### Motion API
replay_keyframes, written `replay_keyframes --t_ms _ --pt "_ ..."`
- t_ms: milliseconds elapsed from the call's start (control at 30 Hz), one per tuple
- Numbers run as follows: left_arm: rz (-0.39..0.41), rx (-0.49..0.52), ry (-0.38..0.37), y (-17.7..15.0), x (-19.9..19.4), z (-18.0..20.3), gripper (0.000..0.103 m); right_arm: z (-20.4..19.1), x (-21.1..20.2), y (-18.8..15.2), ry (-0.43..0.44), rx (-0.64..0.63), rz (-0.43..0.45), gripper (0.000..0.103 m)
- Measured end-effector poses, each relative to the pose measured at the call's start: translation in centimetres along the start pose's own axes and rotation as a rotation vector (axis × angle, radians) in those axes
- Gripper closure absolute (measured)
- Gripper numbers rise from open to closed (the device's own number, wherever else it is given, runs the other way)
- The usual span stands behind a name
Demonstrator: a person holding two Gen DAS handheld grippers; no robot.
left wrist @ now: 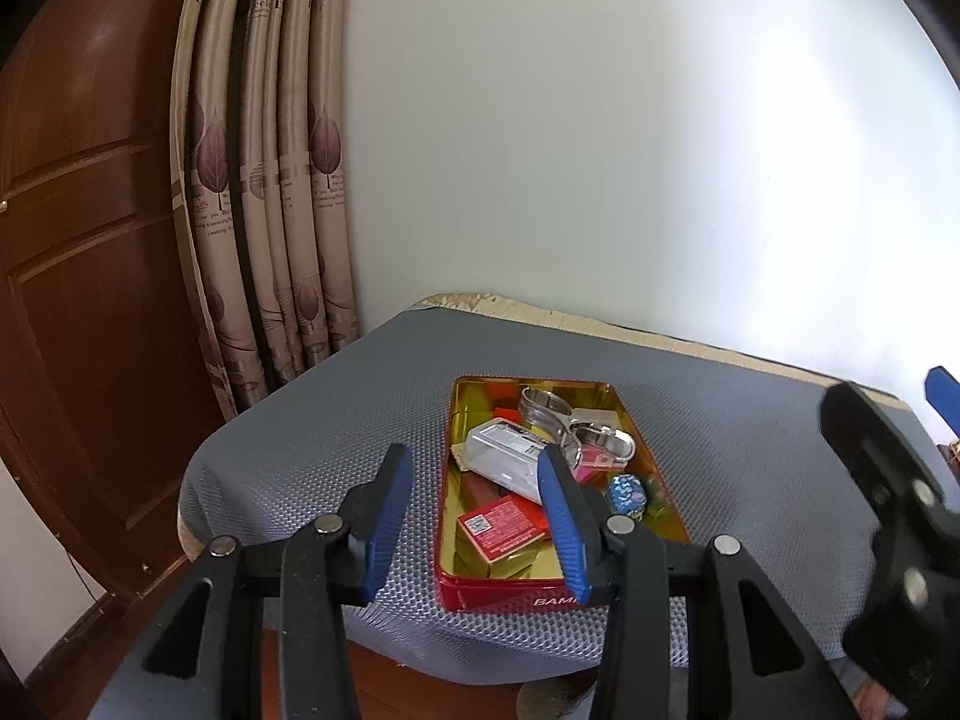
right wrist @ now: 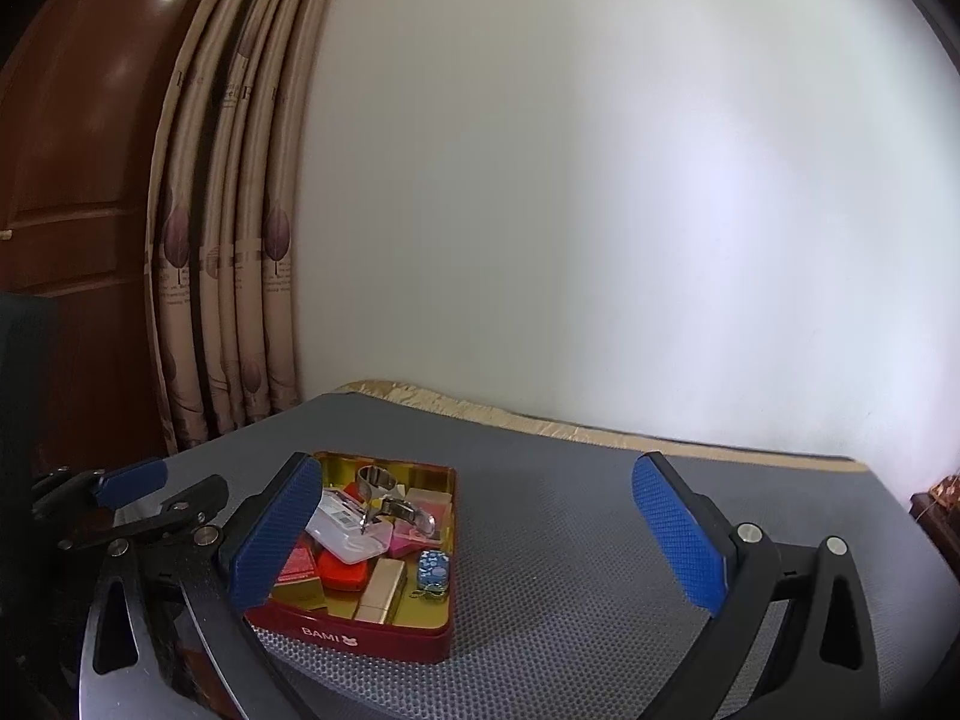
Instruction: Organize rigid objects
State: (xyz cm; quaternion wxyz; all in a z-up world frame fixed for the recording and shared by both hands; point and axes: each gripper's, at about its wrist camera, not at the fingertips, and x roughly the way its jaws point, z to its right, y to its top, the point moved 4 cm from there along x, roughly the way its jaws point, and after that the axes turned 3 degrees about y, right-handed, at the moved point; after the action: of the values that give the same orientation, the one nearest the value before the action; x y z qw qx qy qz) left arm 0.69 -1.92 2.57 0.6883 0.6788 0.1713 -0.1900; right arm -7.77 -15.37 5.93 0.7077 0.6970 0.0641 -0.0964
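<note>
1. My left gripper (left wrist: 474,516) hangs over the near left edge of the table, fingers spread apart with nothing between them. Its right pad (left wrist: 561,525) overlaps the tin in the left wrist view, but I can't tell if it actually touches.
2. My right gripper (right wrist: 480,540) is spread even wider, also empty, above the grey mat (right wrist: 600,570) to the right of the tin.
3. The tin (left wrist: 510,597) sits on the mat, red outside, gold inside, "BAMI" printed on the near wall. It's open, and all the small stuff is piled in it.
4. On top of the pile: a clear plastic case (left wrist: 504,450) lying tilted, with a shiny metal clip thing (left wrist: 573,420) resting behind and partly on it.
5. Near the front left of the tin there's a red box (left wrist: 501,525) with a QR-style label. A little blue patterned piece (right wrist: 433,567) sits by the right wall, and a gold box (right wrist: 381,591) is near the front.
6. Behind the table: white wall, a leaf-print curtain (left wrist: 264,210), and a brown wooden door (left wrist: 84,180) to the left.
</note>
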Motion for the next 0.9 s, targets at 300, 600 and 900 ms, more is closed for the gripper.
replay_keyframes --t_ms 300,600,900 --pt "0.074 0.012 0.052 1.0 -1.4 -1.7 0.048 -1.2 2.6 -0.4 0.043 0.048 -0.074 0.001" --pt "0.042 -0.039 0.067 1.2 -0.5 -4.3 0.047 -3.2 3.6 -0.9 0.059 0.035 -0.103 0.001" --pt "0.017 -0.054 0.062 1.0 0.0 -4.5 0.047 -3.0 3.0 -1.1 0.067 0.041 -0.091 0.001"
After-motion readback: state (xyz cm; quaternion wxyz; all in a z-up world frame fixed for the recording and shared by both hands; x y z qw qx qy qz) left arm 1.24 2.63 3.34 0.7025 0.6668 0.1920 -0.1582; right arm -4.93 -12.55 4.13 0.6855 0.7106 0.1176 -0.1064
